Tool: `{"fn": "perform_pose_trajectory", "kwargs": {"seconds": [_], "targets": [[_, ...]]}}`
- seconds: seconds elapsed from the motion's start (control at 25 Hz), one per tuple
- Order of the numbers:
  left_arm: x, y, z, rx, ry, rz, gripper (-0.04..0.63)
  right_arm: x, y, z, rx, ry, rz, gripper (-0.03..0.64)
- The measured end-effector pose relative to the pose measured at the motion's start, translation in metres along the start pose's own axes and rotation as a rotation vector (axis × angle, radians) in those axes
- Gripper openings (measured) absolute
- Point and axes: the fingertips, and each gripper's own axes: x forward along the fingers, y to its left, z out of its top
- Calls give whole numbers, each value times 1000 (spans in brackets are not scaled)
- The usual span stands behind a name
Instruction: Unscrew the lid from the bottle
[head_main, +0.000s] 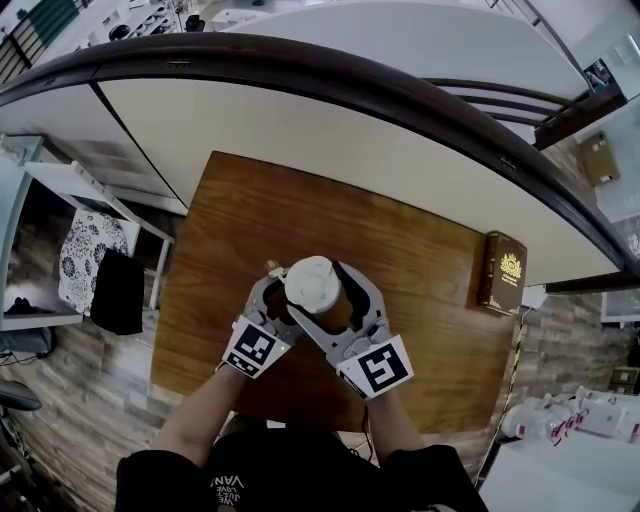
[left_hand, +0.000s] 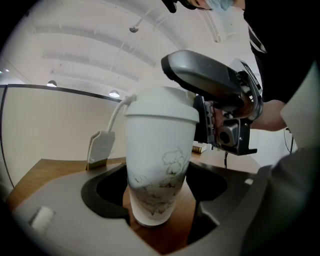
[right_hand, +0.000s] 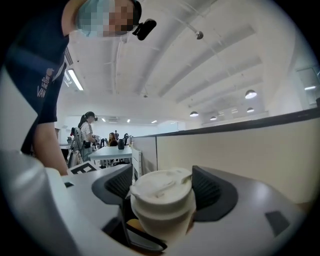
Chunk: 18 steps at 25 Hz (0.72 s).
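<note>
- Left tongs (left_hand: 157, 190) pinch the bottle (left_hand: 160, 150) low, at frame centre.
- Right tongs (right_hand: 162, 189) stand spread around the lid (right_hand: 161, 181); in the head view it hides the bottle's body.

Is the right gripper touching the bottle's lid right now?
Cannot tell. The right gripper surrounds the lid, but the right gripper view shows neither a plain gap nor pressing at its pads.
</note>
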Motion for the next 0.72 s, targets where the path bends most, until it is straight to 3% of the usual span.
{"fn": "perform_pose_trajectory", "kwargs": {"seconds": [0.16, 0.36, 0.6, 0.72], "targets": [[0, 1, 0, 0, -4, 4, 368, 6, 3, -6, -87, 51, 8, 350], [1, 1, 0, -9, -10, 12, 368, 8, -2, -11, -15, 39, 26, 350], [1, 1, 0, -6, -11, 22, 368, 9, -1, -8, -77, 45, -4, 350], [1, 0, -2, -8, -7, 18, 368, 6, -3, -3, -50, 24, -32, 350]]}}
